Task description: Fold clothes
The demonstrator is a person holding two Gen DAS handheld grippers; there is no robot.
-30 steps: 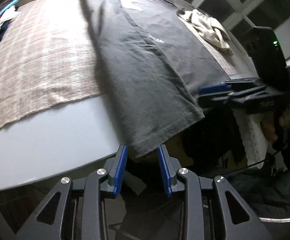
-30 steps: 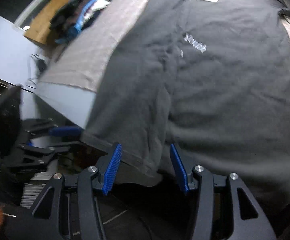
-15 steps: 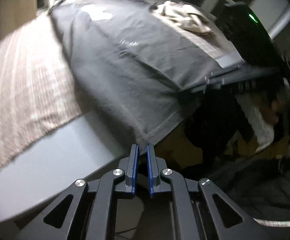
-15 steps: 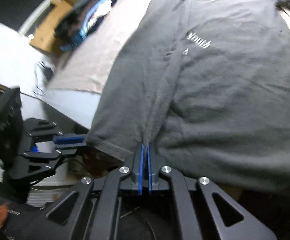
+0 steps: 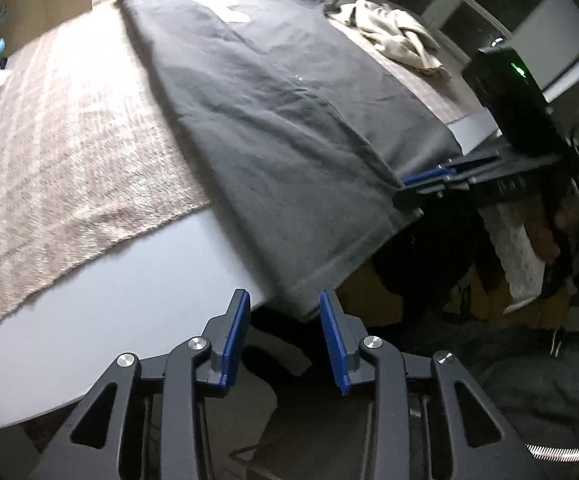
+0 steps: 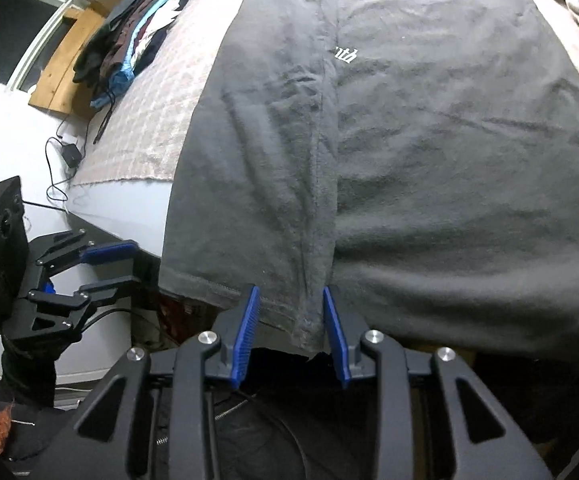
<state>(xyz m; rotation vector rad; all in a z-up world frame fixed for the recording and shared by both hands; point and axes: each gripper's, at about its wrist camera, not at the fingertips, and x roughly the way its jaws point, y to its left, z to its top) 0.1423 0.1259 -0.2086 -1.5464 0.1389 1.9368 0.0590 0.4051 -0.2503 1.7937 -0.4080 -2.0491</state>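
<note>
Beige woven blanket (image 5: 69,152), white tabletop (image 5: 129,304), black charger (image 6: 71,155), wooden board (image 6: 65,76)

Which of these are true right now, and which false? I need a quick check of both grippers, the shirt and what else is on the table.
1. The grey shirt lies spread on the table, its hem over the near edge. True.
2. The left gripper is clamped on the hem. False: its jaws stand apart, having just opened.
3. The right gripper is open, with a fold of the hem between its jaws. True.
4. The crumpled pale cloth lies on top of the shirt. False: it lies beside it.
</note>
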